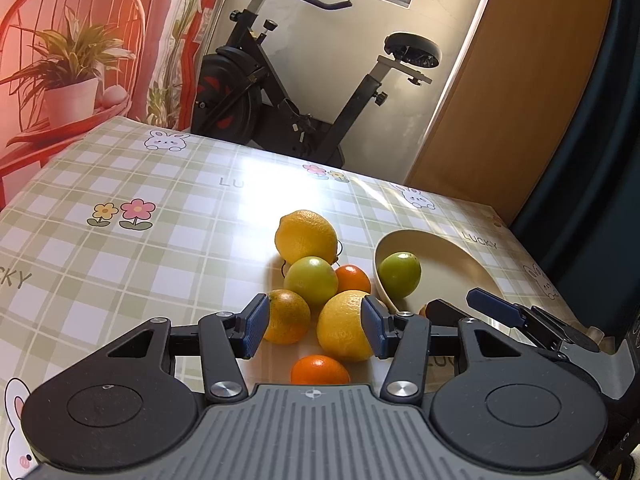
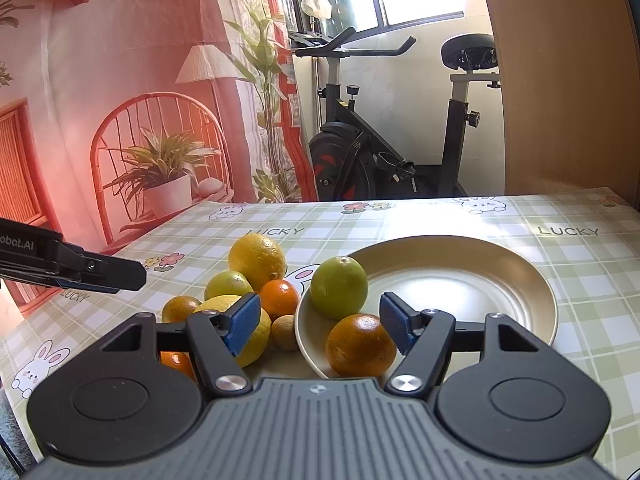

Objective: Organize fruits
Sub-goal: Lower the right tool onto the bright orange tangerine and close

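Both pairs of tongs stand apart with nothing clamped. The left tongs [image 1: 314,326] hover low over a pile of loose fruit on the counter [image 1: 160,216], their blue pads clear of the fruit, though in the left wrist view one pad overlaps a speckled orange [image 1: 288,322] and the other a big lemon [image 1: 344,326]. The right tongs [image 2: 320,326] hang over the near rim of a cream plate [image 2: 500,280], with a dark orange [image 2: 360,346] lying on the plate between and beneath the spread pads, which do not press it. A green lime [image 2: 339,282] sits on the same plate just behind that orange. Beside the plate, on the checked cloth, the heap holds another lemon [image 1: 306,236], a yellow-green lime [image 1: 311,280], a small bright orange [image 1: 353,278], a second bright orange [image 1: 320,370] nearest the left tongs, and a small brown fruit [image 2: 285,332] touching the plate's edge. An exercise bike [image 2: 380,152] stands beyond the counter.
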`<control>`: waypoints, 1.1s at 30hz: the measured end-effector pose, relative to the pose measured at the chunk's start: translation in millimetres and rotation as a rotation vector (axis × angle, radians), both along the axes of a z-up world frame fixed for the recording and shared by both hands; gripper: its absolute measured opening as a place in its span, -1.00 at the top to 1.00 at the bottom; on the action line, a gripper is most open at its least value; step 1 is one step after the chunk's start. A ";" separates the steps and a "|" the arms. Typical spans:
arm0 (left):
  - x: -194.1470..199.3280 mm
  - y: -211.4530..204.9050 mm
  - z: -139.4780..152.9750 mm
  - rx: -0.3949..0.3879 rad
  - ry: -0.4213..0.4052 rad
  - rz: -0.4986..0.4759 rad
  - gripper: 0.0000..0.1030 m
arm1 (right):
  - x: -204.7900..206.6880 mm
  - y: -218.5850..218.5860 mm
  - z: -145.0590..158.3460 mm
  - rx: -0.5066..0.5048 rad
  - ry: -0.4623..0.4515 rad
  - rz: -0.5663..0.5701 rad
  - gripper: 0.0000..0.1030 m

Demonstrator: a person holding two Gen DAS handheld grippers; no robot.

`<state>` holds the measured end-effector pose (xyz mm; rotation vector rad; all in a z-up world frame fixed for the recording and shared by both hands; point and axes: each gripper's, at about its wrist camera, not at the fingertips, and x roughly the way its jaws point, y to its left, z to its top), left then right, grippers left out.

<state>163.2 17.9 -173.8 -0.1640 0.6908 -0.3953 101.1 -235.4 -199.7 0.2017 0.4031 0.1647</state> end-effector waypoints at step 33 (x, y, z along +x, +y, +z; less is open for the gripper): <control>0.6 14.3 -31.9 -0.077 0.123 -0.028 -0.01 | 3.7 90.7 -10.4 -0.165 0.136 0.320 -0.02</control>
